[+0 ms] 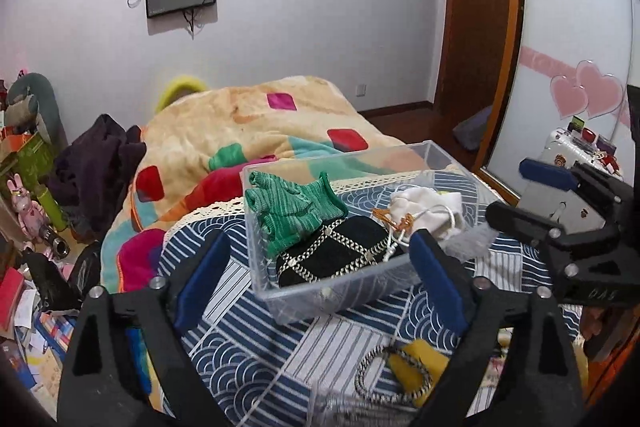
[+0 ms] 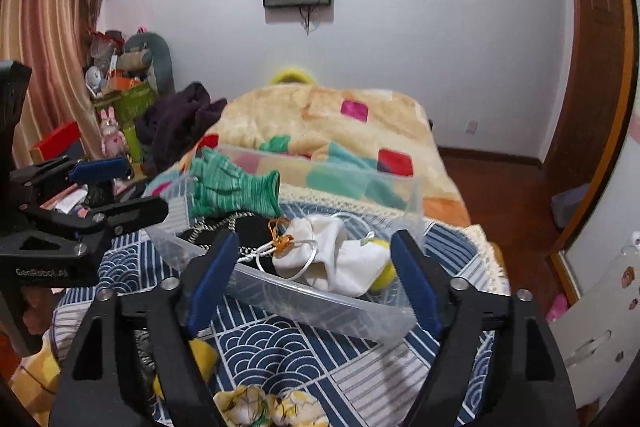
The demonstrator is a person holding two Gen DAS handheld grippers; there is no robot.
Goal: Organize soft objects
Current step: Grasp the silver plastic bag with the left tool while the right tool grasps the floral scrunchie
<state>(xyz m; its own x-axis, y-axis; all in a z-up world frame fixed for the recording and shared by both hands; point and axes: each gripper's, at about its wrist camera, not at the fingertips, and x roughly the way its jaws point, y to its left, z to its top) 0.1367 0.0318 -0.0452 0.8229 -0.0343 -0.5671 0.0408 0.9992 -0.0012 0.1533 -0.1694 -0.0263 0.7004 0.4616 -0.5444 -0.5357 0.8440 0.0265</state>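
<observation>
Left wrist view, bed point(image 1: 248, 307): blue-and-white wave-patterned cover under both grippers, with a fleecy blanket point(image 1: 248, 115) heaped beyond the jaws.
Box point(image 1: 320, 291): clear plastic, sitting on the bed just ahead of the left jaws and reaching past them; in the right wrist view its near rim point(image 2: 320, 299) crosses between the right jaws. Rigid and light, I'd judge, and likely to slide on the cover if nudged.
Black pouch point(image 1: 340, 255): lies in the box between and just beyond the left jaws, crossed by a pale chain pattern. Looks limp and flat; best taken by an edge.
Green gloves point(image 1: 292, 207): draped over the box's far-left corner, beyond the left jaws, cuff point(image 2: 268, 191) sticking out. Knit, soft, light; the cuff looks the easiest hold.
White bag point(image 2: 332, 255): inside the box, straight ahead between the right jaws, cord point(image 2: 288, 259) trailing towards the left finger. Crumpled cloth, probably weightless; pinch a fold, since the cord could snag.
Yellow pouch point(image 1: 416, 367): still out on the cover, below and within the left jaws, with a speckled loop. Whether stuffed or flat, I can't tell.
Flowered cloth point(image 2: 272, 407): on the cover under the right jaws, partly cut off.
Left gripper point(image 1: 316, 267): spread wide, nothing in it.
Right gripper point(image 2: 316, 275): spread wide, nothing in it, straddling the box rim.
</observation>
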